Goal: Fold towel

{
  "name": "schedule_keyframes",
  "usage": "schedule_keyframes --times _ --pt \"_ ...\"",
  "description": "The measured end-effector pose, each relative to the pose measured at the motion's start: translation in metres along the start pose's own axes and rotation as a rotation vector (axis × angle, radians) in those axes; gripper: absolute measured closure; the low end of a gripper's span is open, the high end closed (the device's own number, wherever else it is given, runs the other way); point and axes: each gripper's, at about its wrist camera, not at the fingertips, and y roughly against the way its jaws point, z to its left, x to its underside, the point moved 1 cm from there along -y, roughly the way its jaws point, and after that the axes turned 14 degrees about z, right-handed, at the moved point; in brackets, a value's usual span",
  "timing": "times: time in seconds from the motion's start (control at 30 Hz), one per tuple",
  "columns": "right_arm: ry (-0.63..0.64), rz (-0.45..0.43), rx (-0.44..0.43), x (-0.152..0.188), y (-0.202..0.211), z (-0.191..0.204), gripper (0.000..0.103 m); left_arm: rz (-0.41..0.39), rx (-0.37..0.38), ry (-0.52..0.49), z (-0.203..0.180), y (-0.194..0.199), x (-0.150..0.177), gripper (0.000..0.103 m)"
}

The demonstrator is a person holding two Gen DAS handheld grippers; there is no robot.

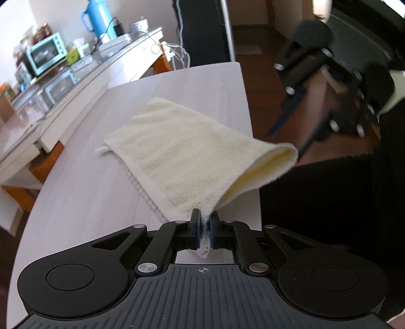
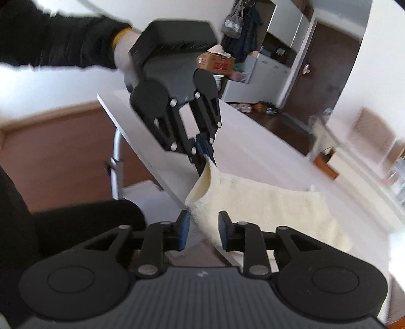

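A cream towel [image 1: 187, 149] lies folded on the pale table [image 1: 101, 192], its near edge lifted off the surface. My left gripper [image 1: 205, 225] is shut on the towel's near corner, with fabric pinched between its blue pads. In the right wrist view the same left gripper [image 2: 206, 154] holds that corner up above the table edge. My right gripper [image 2: 203, 234] is open, its fingers on either side of the towel [image 2: 265, 212] edge and not pinching it. It shows blurred at the upper right of the left wrist view [image 1: 281, 124].
A side counter [image 1: 83, 76] at the left holds a teal toaster oven [image 1: 46, 53], a blue kettle [image 1: 97, 19] and cables. The table's right edge [image 1: 253, 151] drops to dark floor. A metal table leg [image 2: 117, 162] and a cardboard box [image 2: 216, 62] show beyond.
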Motion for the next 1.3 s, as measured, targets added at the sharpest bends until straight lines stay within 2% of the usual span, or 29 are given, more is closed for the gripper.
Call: schedule_keyframes --times 0.2,0.23,0.3,0.33,0.37,0.47,0.5,0.6,0.7,0.83,0.97,1.13,1.3 --pt "0.051 -0.009 0.147 0.005 -0.006 0.037 0.065 0.008 0.0 0.015 -0.005 0.003 -0.004 0.096" --pt "0.058 -0.011 0.194 0.005 -0.008 0.042 0.068 0.008 -0.001 0.011 -0.007 0.004 -0.004 0.096" --pt "0.056 -0.026 0.206 0.011 -0.003 0.045 0.082 0.011 -0.009 -0.001 -0.012 0.006 -0.003 0.096" --pt "0.054 -0.028 0.209 0.011 -0.002 0.045 0.094 0.013 -0.013 -0.007 -0.015 0.007 -0.003 0.096" --pt "0.056 -0.026 0.206 0.011 0.0 0.044 0.094 0.014 -0.02 -0.018 -0.018 0.009 -0.002 0.096" --pt "0.021 -0.029 0.148 0.014 0.008 0.032 0.095 0.009 -0.045 -0.084 -0.028 0.011 0.001 0.093" --pt "-0.021 -0.04 0.093 0.015 0.013 0.022 0.095 0.003 -0.06 -0.119 -0.034 0.011 0.003 0.092" --pt "-0.102 -0.071 0.011 0.02 0.025 0.003 0.095 -0.006 -0.084 -0.163 -0.043 0.009 0.005 0.089" --pt "-0.12 -0.069 -0.013 0.022 0.031 -0.009 0.095 -0.019 -0.112 -0.188 -0.048 0.005 0.007 0.081" --pt "-0.134 -0.071 -0.039 0.025 0.035 -0.017 0.095 -0.051 -0.126 -0.194 -0.047 0.007 0.005 0.082" --pt "-0.149 -0.065 -0.065 0.03 0.035 -0.018 0.095 -0.026 -0.107 -0.23 -0.049 0.006 0.002 0.093" --pt "-0.166 -0.058 -0.129 0.04 0.042 -0.024 0.095 0.004 -0.064 -0.26 -0.058 0.013 -0.001 0.094" --pt "-0.209 -0.079 -0.146 0.043 0.055 -0.048 0.095 -0.022 -0.062 -0.239 -0.052 0.027 -0.019 0.094"
